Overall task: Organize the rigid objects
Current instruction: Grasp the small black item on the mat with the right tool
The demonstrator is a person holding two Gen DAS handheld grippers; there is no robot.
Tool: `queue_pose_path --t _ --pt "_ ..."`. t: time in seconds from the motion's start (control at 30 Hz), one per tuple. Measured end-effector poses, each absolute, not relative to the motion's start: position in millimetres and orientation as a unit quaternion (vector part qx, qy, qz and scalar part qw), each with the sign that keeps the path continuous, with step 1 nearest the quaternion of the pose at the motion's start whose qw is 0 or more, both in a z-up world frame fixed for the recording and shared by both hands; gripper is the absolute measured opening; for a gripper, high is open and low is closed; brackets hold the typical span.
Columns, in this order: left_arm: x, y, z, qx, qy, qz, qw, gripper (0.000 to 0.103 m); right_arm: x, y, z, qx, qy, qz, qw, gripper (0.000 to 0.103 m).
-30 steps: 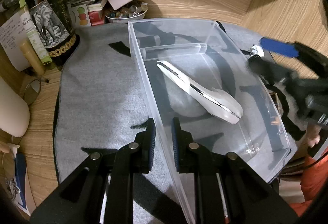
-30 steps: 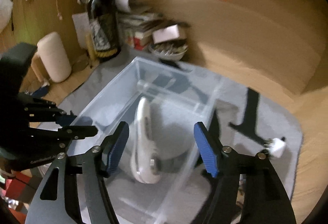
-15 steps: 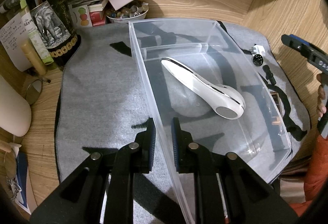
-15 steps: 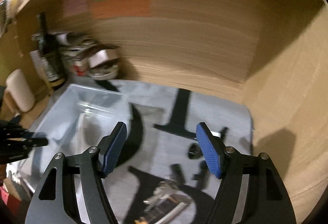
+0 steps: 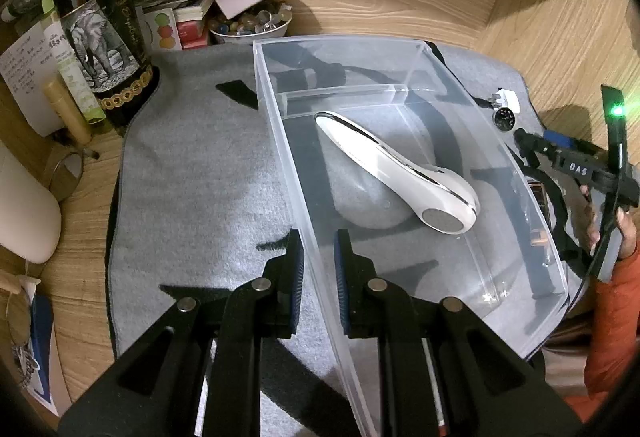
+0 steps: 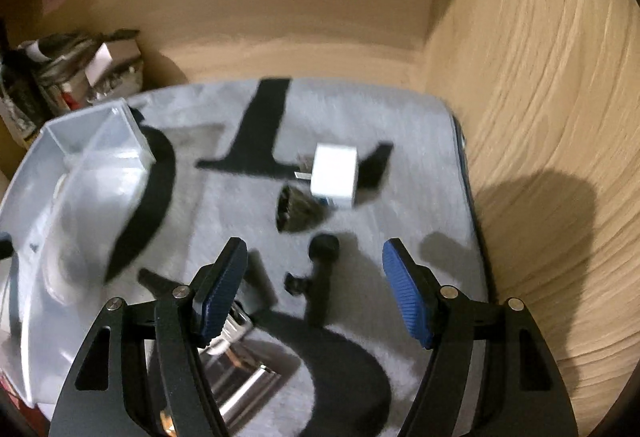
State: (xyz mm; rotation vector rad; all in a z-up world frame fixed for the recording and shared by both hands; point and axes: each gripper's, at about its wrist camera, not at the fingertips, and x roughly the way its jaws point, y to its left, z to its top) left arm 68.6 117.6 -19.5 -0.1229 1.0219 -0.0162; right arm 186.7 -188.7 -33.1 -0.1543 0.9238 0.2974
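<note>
My left fingers (image 5: 318, 273) clamped the clear bin's wall (image 5: 298, 205), white massager (image 5: 396, 169) lay inside, my right fingers (image 6: 316, 293) spread wide above the black knobbed stick (image 6: 322, 277).

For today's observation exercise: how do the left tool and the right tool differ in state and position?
The left tool is shut on the near wall of the clear plastic bin; the right tool is open, holding nothing. The left sits at the bin; the right hangs over small black parts on the grey felt mat. Both have ribbed blue pads.
</note>
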Motion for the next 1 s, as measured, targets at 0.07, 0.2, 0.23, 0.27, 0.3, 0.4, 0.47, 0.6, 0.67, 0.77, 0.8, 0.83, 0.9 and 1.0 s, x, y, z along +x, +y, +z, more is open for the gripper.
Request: queue_pose_path --t 0.07,0.2,0.23,0.27,0.3,0.4,0.47,0.6,0.67,0.77,0.8,0.83,0.9,1.0 --pt "68.5 117.9 -19.5 -0.059 0.489 -0.008 0.87 0.015 186.5 -191.1 -40.3 -0.072 0.451 0.144 0.878 0.067" --pt "68.4 118.1 -19.4 -0.058 0.489 -0.006 0.871 0.015 188.6 -191.8 -53.6 -0.069 0.468 0.153 0.867 0.058" --pt "68.3 117.9 -19.5 -0.057 0.488 -0.005 0.871 0.015 188.5 -192.4 -55.7 -0.067 0.469 0.156 0.867 0.05" --pt "68.3 117.9 -19.5 -0.057 0.488 -0.005 0.871 0.015 188.8 -193.7 -56.9 -0.065 0.471 0.157 0.866 0.045" --pt "68.3 117.5 -19.5 -0.056 0.488 -0.004 0.871 0.015 189.3 -193.5 -58.3 -0.065 0.472 0.157 0.865 0.043" --pt "68.6 117.2 -19.6 -0.055 0.488 -0.003 0.871 0.015 187.0 -194.2 -58.4 -0.058 0.463 0.16 0.87 0.032" --pt "68.6 117.0 -19.6 -0.055 0.488 -0.003 0.871 0.015 185.7 -193.1 -58.6 -0.058 0.461 0.164 0.87 0.023" --pt "68.7 116.9 -19.7 -0.055 0.488 -0.003 0.871 0.015 182.8 -192.4 -59.2 -0.06 0.455 0.164 0.873 0.022" --pt "68.9 116.8 -19.8 -0.054 0.489 -0.002 0.871 0.015 181.4 -191.2 -58.0 -0.059 0.452 0.165 0.875 0.022" --pt "68.9 117.0 -19.6 -0.055 0.489 -0.001 0.871 0.015 176.2 -190.1 -49.6 -0.057 0.44 0.169 0.88 0.022" --pt "68.9 117.0 -19.6 -0.055 0.489 -0.001 0.871 0.015 174.1 -190.0 -45.5 -0.057 0.434 0.17 0.883 0.022" --pt "68.8 116.9 -19.6 -0.054 0.489 -0.001 0.871 0.015 174.0 -187.8 -42.6 -0.057 0.43 0.172 0.884 0.022" --pt "68.8 117.3 -19.5 -0.054 0.489 -0.001 0.871 0.015 169.4 -185.9 -32.7 -0.056 0.418 0.178 0.889 0.022" --pt "69.1 117.3 -19.8 -0.054 0.489 -0.001 0.871 0.015 159.6 -181.3 -14.7 -0.054 0.395 0.192 0.897 0.022"
